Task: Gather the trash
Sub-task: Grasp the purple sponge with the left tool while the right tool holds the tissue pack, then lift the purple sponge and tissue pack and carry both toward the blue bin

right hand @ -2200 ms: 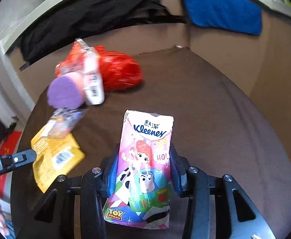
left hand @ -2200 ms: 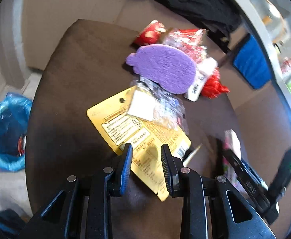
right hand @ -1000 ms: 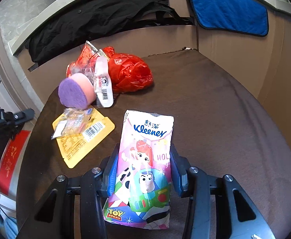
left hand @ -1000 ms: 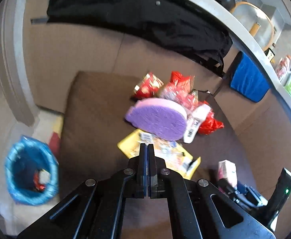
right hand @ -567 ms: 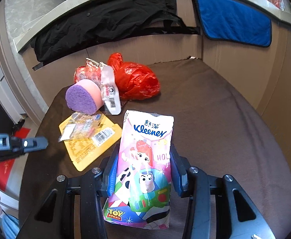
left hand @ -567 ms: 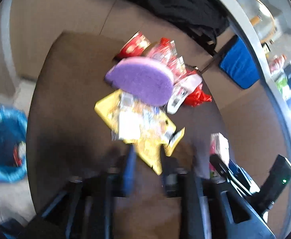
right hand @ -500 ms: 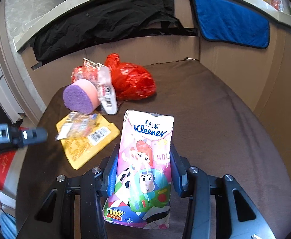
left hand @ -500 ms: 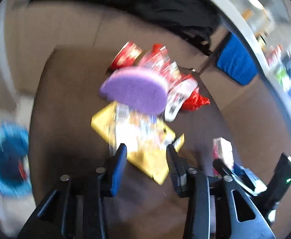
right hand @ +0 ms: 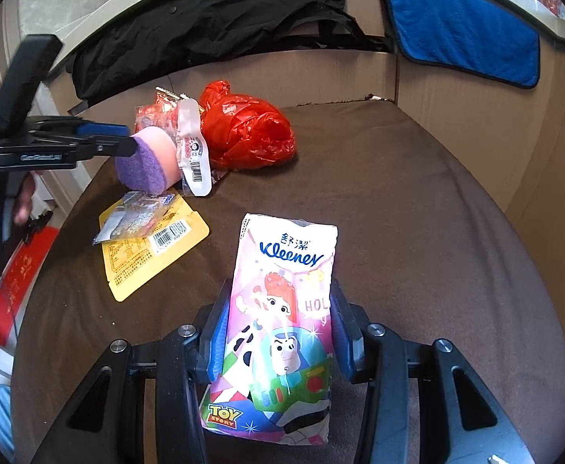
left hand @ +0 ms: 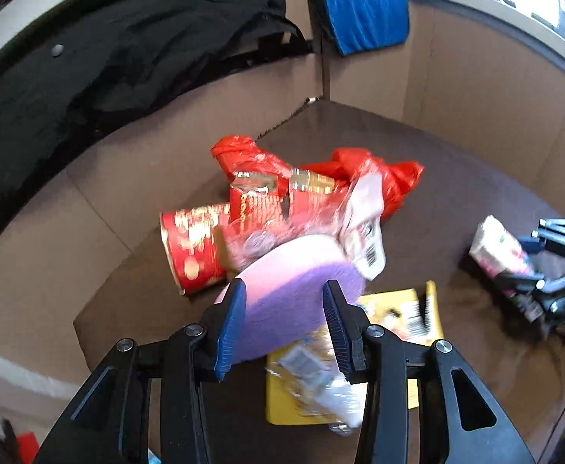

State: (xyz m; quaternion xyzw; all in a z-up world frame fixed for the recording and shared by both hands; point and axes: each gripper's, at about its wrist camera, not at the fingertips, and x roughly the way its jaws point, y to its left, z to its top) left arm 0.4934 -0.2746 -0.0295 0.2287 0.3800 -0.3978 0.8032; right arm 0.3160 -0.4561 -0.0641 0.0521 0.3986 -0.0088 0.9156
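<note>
A brown cushioned seat (right hand: 417, 201) carries a red plastic bag (right hand: 249, 133) near its back edge, a yellow packet (right hand: 147, 247) toward the left edge, and a red snack wrapper (left hand: 193, 245).

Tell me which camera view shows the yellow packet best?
The right wrist view: the yellow packet lies almost whole and sharp there. The left wrist view shows it blurred, partly behind the left gripper and sponge.

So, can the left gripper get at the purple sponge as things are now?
Probably yes. The left gripper is open with the purple sponge already between its fingers, and nothing blocks them. A clear wrapper leans on the sponge's far edge and may come along.
</note>
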